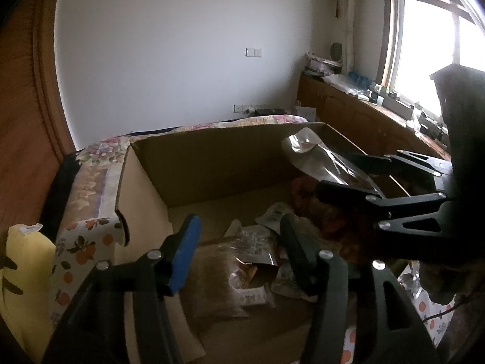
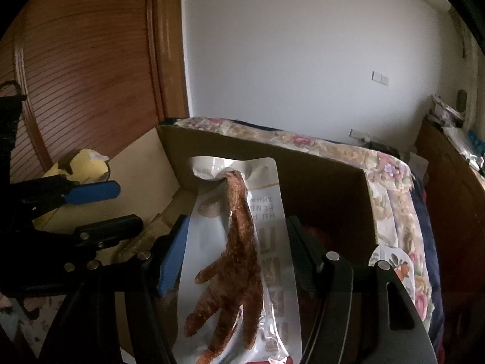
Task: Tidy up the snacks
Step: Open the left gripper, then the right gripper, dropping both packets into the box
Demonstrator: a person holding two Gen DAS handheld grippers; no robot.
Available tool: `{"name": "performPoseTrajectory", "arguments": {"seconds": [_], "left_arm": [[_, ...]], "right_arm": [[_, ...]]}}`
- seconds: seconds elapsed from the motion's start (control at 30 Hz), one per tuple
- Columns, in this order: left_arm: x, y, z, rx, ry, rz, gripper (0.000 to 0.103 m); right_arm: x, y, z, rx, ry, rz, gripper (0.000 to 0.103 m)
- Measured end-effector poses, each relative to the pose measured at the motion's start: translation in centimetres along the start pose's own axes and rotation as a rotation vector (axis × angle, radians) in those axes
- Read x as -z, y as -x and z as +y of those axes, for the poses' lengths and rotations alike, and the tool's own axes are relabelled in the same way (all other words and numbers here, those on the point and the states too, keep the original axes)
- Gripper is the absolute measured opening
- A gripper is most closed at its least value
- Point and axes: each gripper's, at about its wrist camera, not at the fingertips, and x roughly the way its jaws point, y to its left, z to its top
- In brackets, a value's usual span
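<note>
An open cardboard box (image 1: pixel 212 163) sits on a floral-covered surface; it also shows in the right wrist view (image 2: pixel 318 176). Several snack packets (image 1: pixel 251 251) lie on its floor. My right gripper (image 2: pixel 233 257) is shut on a white packet with a chicken foot (image 2: pixel 239 242) and holds it above the box. In the left wrist view that right gripper (image 1: pixel 342 173) enters from the right with the packet (image 1: pixel 318 157). My left gripper (image 1: pixel 239 248) is open and empty over the packets in the box; it shows at the left of the right wrist view (image 2: pixel 106 209).
A yellow plush toy (image 1: pixel 21 261) lies left of the box. A wooden door (image 2: pixel 91 60) stands behind it. A low wooden cabinet (image 1: pixel 363 112) with clutter runs under the window at the right. Floral cloth (image 2: pixel 394 188) surrounds the box.
</note>
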Motion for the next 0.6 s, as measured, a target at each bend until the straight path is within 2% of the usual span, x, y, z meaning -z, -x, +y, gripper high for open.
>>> {"name": "performPoseTrajectory", "arguments": {"seconds": [0.2, 0.47, 0.6], "left_arm": [[0.7, 1.7, -0.8, -0.006, 0.005, -0.031, 0.062], [1.5, 4.8, -2.6, 0.015, 0.000, -0.081, 0.065], [1.7, 6.1, -3.4, 0.013, -0.016, -0.092, 0.065]], "right_arm": [[0.9, 1.0, -0.7, 0.003, -0.029, -0.003, 0.067], [1.3, 4.2, -1.8, 0.032, -0.066, -0.030, 0.070], [1.2, 4.4, -2.6, 0.015, -0.086, 0.013, 0.076]]}}
